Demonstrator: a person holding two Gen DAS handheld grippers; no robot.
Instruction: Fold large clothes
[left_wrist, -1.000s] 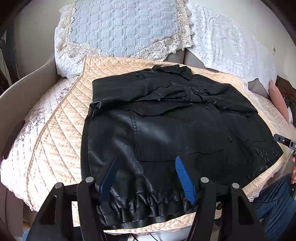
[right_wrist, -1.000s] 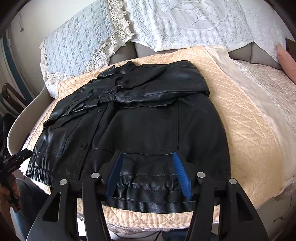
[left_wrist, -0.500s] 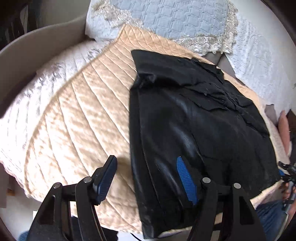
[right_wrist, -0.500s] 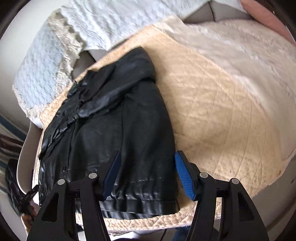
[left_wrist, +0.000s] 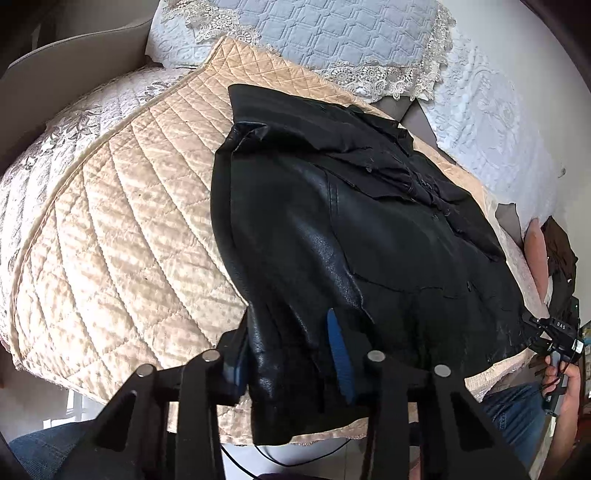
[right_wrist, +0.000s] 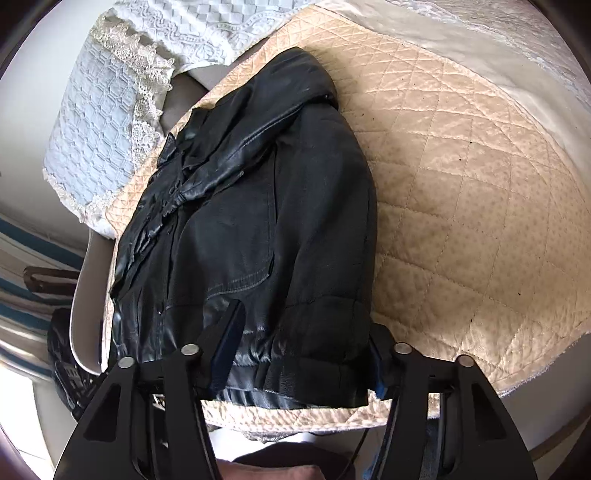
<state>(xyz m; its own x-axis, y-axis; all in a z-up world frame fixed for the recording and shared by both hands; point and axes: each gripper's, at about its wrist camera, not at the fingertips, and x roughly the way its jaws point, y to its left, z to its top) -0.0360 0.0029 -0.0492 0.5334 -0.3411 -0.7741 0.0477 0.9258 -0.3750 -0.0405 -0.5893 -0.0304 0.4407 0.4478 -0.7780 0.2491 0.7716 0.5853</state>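
Readably, "DAS" on right gripper (left_wrist: 532, 326), both grippers closing, left gripper (left_wrist: 291, 350) gathering black leather jacket (left_wrist: 369, 221) hem

Bright, even daylight in both views, with soft sheen on the black jacket (left_wrist: 369, 229) and pale glare on the quilt (left_wrist: 122, 221), shadows faint. Strong fisheye bending toward the edges, dark vignette in the corners. Sharp focus at centre, grippers near the lens slightly soft, folds of the jacket lost in black.

Black tongs (left_wrist: 291, 354) with blue pads (left_wrist: 340, 354) (silver screws on top); blue jeans (left_wrist: 517, 417).
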